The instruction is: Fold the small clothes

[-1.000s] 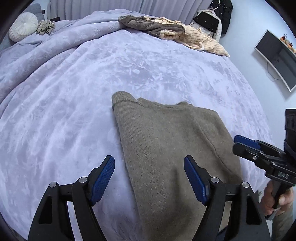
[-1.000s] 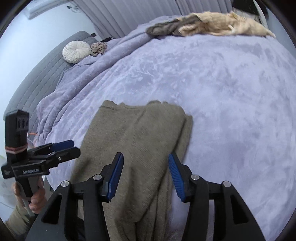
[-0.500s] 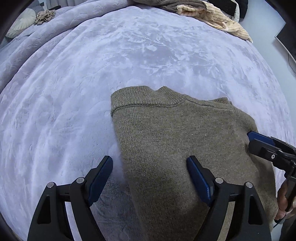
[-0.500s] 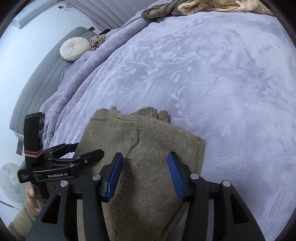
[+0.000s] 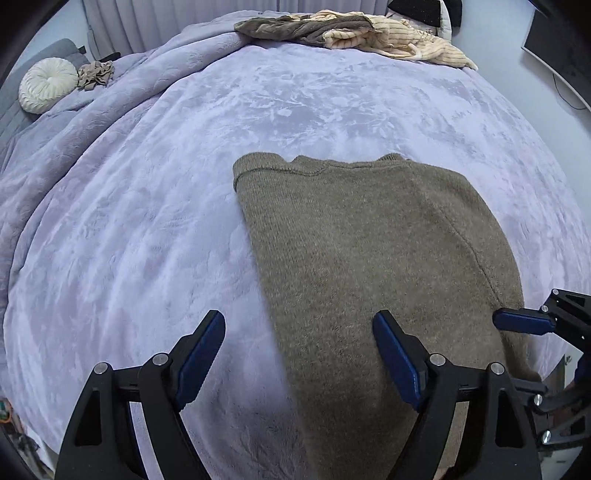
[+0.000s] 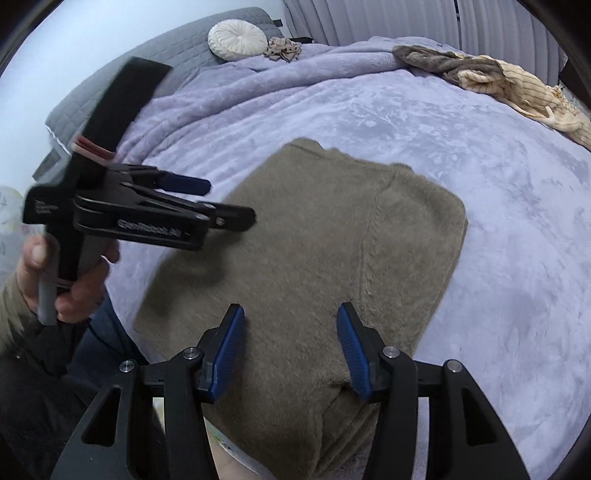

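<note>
Lavender plush bed carries our folded olive-brown knit sweater.
From the left, we see a round cream cushion, then our left gripper, fingers apart, straddling the sweater's left edge; our right gripper, fingers apart and empty, hovers over its near end; beige and brown clothes are heaped far right.

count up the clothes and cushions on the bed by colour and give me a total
Olive-brown sweater: 1
Dark brown garment: 1
Cream striped garment: 1
Small tan crumpled piece: 1
White round cushion: 1
Total: 5
</note>
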### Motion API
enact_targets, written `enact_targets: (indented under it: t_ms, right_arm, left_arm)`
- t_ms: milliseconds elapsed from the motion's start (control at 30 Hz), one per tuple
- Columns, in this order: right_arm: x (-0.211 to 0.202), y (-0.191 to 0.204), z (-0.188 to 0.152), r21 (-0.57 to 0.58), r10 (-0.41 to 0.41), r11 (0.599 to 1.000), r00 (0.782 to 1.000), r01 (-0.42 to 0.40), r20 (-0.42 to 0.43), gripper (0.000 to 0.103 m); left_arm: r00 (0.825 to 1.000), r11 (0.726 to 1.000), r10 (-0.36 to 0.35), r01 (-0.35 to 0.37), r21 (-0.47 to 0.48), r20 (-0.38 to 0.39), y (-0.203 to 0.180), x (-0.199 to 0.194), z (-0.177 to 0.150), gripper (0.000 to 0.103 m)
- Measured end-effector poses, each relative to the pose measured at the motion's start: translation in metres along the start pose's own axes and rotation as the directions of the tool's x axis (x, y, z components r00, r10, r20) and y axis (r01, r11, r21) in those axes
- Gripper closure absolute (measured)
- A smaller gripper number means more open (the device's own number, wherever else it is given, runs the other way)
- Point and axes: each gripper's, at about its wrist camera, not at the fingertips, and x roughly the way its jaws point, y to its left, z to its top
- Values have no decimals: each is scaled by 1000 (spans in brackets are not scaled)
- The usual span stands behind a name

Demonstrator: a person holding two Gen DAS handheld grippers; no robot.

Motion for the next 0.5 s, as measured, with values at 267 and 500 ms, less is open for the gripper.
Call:
enact_targets:
  t_ms: [267, 500]
  right_arm:
    - [5, -15, -23, 27, 38, 999, 998, -39, 58, 47]
    - [8, -15, -32, 36, 41, 998, 996, -44, 79, 47]
  left_arm:
    - [1000, 1000, -16, 16, -15, 11, 1, 11, -13, 19]
    - [998, 996, -56, 56, -70, -6, 11, 13, -14, 12]
